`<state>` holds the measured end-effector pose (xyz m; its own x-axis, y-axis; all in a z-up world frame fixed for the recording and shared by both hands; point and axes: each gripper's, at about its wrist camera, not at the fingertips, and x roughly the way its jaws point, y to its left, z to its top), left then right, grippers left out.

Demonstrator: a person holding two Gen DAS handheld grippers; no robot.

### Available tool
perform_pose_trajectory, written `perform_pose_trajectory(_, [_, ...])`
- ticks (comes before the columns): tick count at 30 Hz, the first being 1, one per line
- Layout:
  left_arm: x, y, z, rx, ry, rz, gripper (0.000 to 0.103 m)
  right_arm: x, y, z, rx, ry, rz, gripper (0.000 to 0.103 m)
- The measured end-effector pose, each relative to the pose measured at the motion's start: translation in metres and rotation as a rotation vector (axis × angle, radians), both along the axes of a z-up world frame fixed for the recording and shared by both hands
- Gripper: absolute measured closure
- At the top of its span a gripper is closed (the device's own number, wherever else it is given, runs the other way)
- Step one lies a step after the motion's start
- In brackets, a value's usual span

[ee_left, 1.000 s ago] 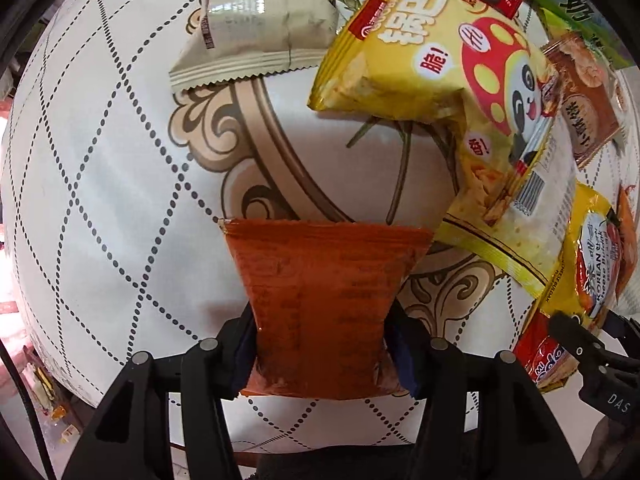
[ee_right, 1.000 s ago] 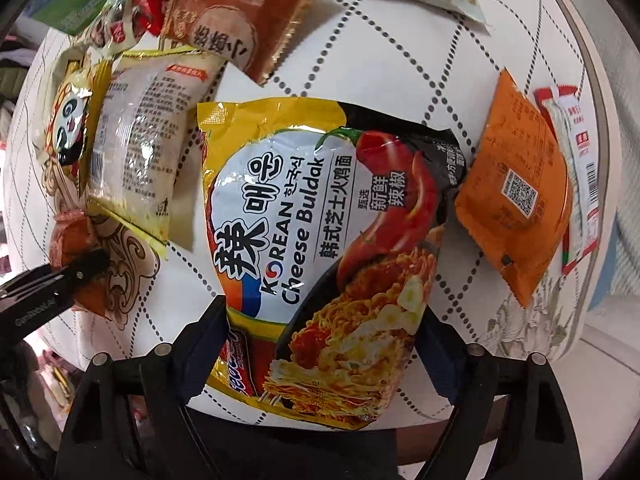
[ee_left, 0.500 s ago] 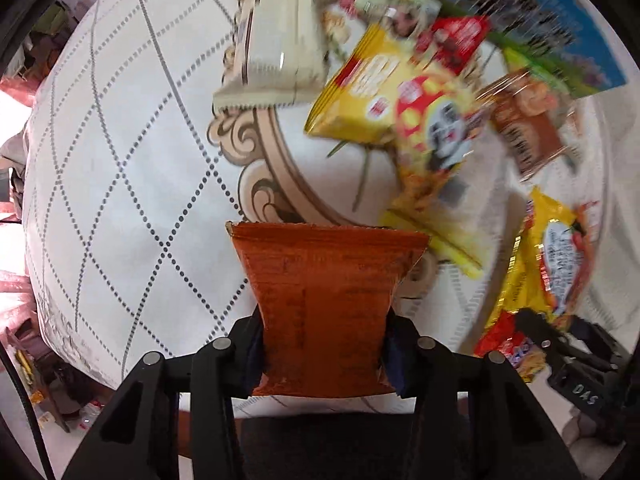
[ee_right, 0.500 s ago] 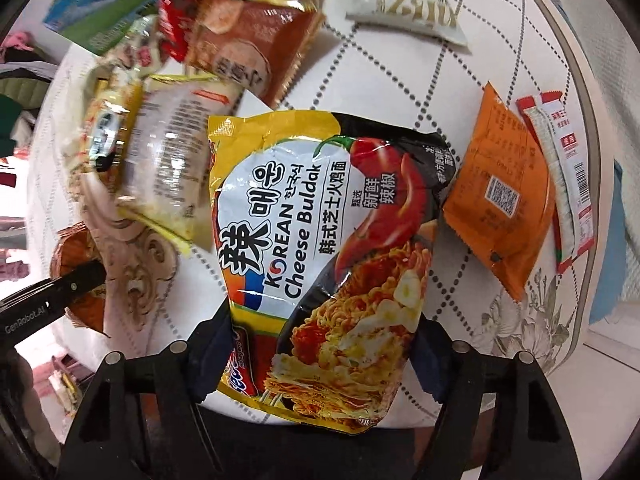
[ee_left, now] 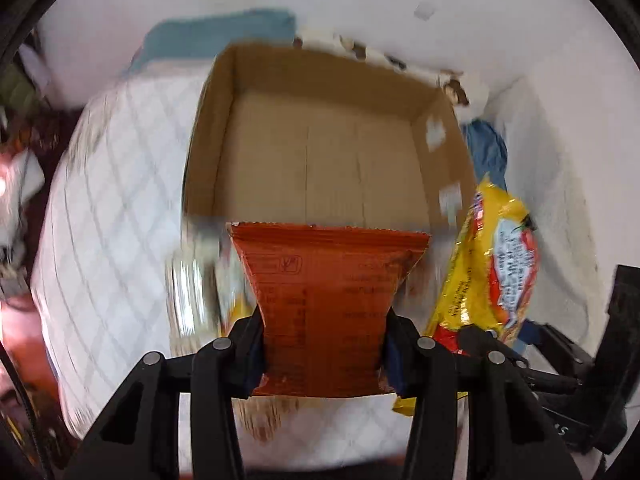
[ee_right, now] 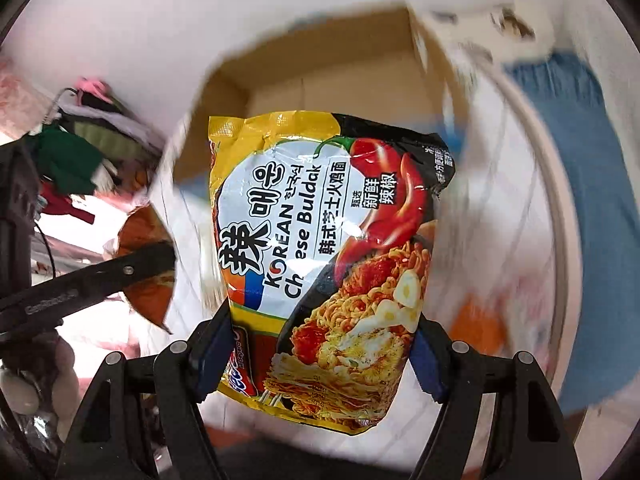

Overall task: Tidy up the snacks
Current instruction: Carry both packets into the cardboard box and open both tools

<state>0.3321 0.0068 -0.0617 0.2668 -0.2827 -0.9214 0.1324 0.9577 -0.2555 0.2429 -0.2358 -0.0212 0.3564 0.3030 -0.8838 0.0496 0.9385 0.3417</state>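
My left gripper (ee_left: 324, 344) is shut on an orange-red snack packet (ee_left: 326, 300), held up in the air. My right gripper (ee_right: 320, 344) is shut on a yellow Korean cheese noodle packet (ee_right: 324, 248), also lifted. An open cardboard box (ee_left: 332, 148) stands ahead of both grippers, its bare brown floor showing. In the left wrist view the noodle packet (ee_left: 492, 264) hangs at the right. In the right wrist view the orange-red packet (ee_right: 144, 264) and one left finger show at the left, and the cardboard box (ee_right: 328, 76) lies behind the noodle packet.
The round table with its white diamond-pattern cloth (ee_left: 112, 208) lies below, blurred by motion. Blurred snack packets (ee_left: 192, 276) lie on it near the box. A blue cloth (ee_right: 576, 200) is at the right. Clothes (ee_right: 72, 160) are piled at the left.
Both grippers have risen from the table with their packets and tilted forward. The snack spread has dropped out of view and the cardboard box has come into sight.
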Motion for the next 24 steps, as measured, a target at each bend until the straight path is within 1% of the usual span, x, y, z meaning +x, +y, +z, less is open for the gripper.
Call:
perform_pose_trajectory(1, [0.018,-0.005,-0.002,0.005,-0.003,0.008,0.059,0.020,-0.006,0.008,-0.018,-0.027,-0.002,0.025])
perform_pose_trajectory(2, [0.043,-0.009,-0.002,0.011,-0.001,0.016,0.059,0.031,-0.009,0.011,-0.023,-0.034,0.000,0.025])
perform_pose_trajectory(3, [0.060,-0.012,-0.009,0.015,0.005,0.018,0.059,0.053,-0.014,0.014,-0.031,-0.040,0.002,0.025])
perform_pose_trajectory(5, [0.101,-0.015,-0.019,0.033,0.032,0.043,0.059,0.096,-0.022,0.011,-0.053,-0.026,0.024,0.025])
perform_pose_trajectory(6, [0.116,-0.016,-0.027,0.034,0.046,0.044,0.059,0.114,-0.015,0.000,-0.064,-0.017,0.026,0.025])
perform_pose_trajectory(7, [0.129,-0.018,-0.038,0.041,0.063,0.053,0.059,0.127,-0.017,-0.004,-0.072,-0.006,0.032,0.025])
perform_pose_trajectory(8, [0.146,-0.020,-0.049,0.053,0.090,0.057,0.059,0.144,-0.016,-0.017,-0.084,0.014,0.044,0.025])
perform_pose_trajectory(10, [0.169,-0.022,-0.069,0.048,0.139,0.070,0.059,0.169,-0.016,-0.041,-0.109,0.048,0.059,0.025])
perform_pose_trajectory(11, [0.179,-0.024,-0.080,0.048,0.165,0.067,0.059,0.182,0.000,-0.052,-0.128,0.061,0.072,0.025])
perform_pose_trajectory(14, [0.198,-0.034,-0.098,0.050,0.214,0.070,0.059,0.207,0.016,-0.076,-0.154,0.104,0.096,0.025])
perform_pose_trajectory(20, [0.221,-0.048,-0.122,0.074,0.260,0.065,0.059,0.243,0.034,-0.100,-0.175,0.174,0.133,0.025])
perform_pose_trajectory(22, [0.227,-0.053,-0.127,0.101,0.268,0.058,0.058,0.249,0.032,-0.108,-0.170,0.193,0.138,0.025])
perform_pose_trajectory(24, [0.230,-0.060,-0.131,0.134,0.270,0.031,0.058,0.259,0.030,-0.118,-0.168,0.210,0.136,0.024])
